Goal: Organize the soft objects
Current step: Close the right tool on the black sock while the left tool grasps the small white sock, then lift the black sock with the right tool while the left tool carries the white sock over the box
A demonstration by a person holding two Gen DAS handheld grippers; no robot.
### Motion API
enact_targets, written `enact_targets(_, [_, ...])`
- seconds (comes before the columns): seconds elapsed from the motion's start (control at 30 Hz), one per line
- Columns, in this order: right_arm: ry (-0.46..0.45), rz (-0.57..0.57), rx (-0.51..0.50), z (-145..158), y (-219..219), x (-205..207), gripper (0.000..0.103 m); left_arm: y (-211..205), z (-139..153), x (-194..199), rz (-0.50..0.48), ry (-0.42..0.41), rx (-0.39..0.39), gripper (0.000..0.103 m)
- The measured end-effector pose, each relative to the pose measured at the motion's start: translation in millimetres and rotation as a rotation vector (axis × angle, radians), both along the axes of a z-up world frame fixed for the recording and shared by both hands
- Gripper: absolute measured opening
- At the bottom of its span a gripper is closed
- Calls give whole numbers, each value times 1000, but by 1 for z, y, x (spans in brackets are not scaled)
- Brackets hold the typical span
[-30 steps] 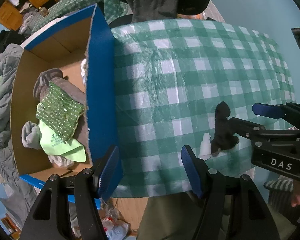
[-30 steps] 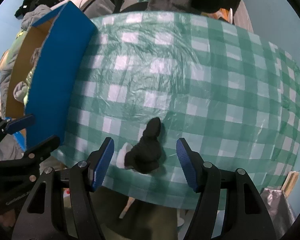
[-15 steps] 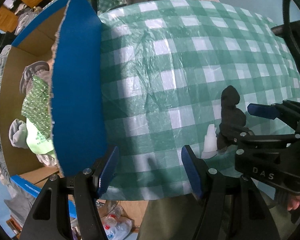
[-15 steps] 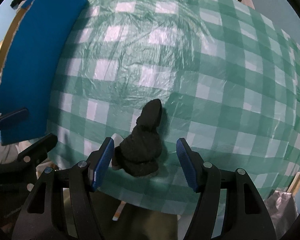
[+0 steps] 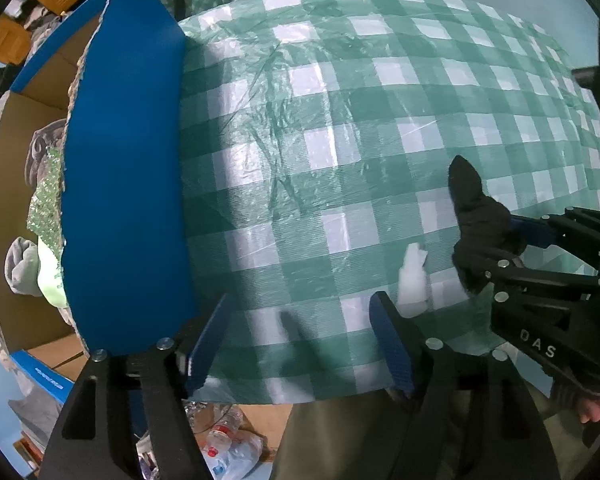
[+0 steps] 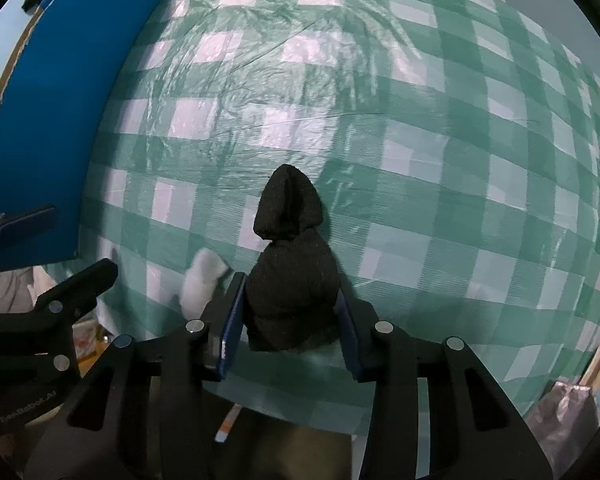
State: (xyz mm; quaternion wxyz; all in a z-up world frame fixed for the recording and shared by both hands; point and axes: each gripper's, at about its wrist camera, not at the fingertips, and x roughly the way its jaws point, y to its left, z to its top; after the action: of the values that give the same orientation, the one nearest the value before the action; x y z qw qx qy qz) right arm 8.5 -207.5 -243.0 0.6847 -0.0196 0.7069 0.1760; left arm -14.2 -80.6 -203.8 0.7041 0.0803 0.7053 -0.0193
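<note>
1. Cardboard box (image 5: 124, 184), far left, already holds soft items; it lies to the left of everything else.
2. My left gripper (image 5: 300, 344): jaws opening wide, nothing between them, only the checked tablecloth (image 5: 340, 120) below.
3. White scrap (image 6: 202, 284) lies just left of my right gripper (image 6: 290, 320).
4. Black sock (image 6: 290, 264): long axis runs away from me, its near end between my right jaws, which are closing on it. This hand is nearer.
</note>
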Motion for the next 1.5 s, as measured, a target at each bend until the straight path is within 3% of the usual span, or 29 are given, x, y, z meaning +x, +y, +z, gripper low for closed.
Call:
enact_targets(0.5, [-15, -78, -31, 3, -61, -4, 41, -31, -18, 4, 9, 46, -59, 74])
enact_targets(0.77, [-14, -82, -21, 3, -72, -1, 41, -39, -32, 5, 73, 67, -97, 74])
enact_targets(1.13, [-23, -67, -20, 4, -94, -4, 41, -43, -52, 7, 126, 76, -69, 72])
enact_targets(1.3, [-27, -61, -21, 4, -104, -6, 41, -45, -57, 2, 135, 79, -68, 53])
enact_targets(1.37, [-29, -61, -20, 4, -110, -8, 41, -47, -57, -2, 129, 74, -68, 36])
enact_targets(1.5, [-35, -60, -18, 6, -117, -11, 41, -56, -51, -5, 111, 75, -84, 18])
